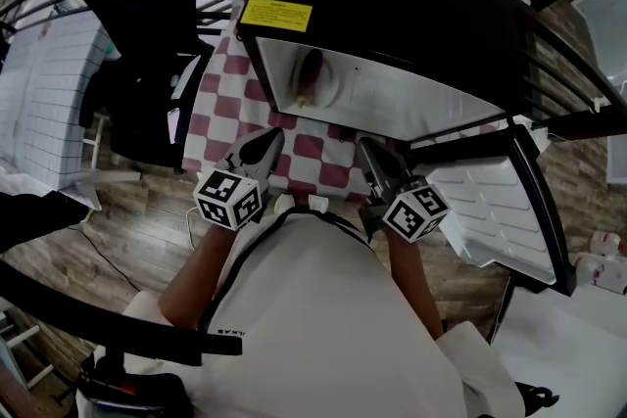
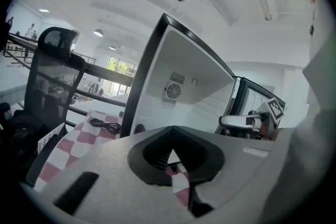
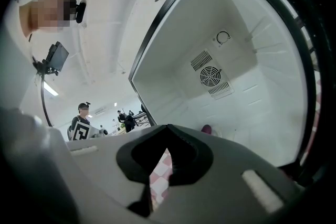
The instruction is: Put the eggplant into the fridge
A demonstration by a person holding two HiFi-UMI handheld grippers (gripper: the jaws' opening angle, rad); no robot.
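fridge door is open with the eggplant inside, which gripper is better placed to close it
Probably right: the fridge door hangs open on the right, next to the right gripper, while the left gripper sits farther off. Both are shut and empty.

We look steeply down on the fridge (image 1: 392, 5) from above its front. The left gripper view faces its open interior from front-left; the right gripper view, nearer, shares that interior.
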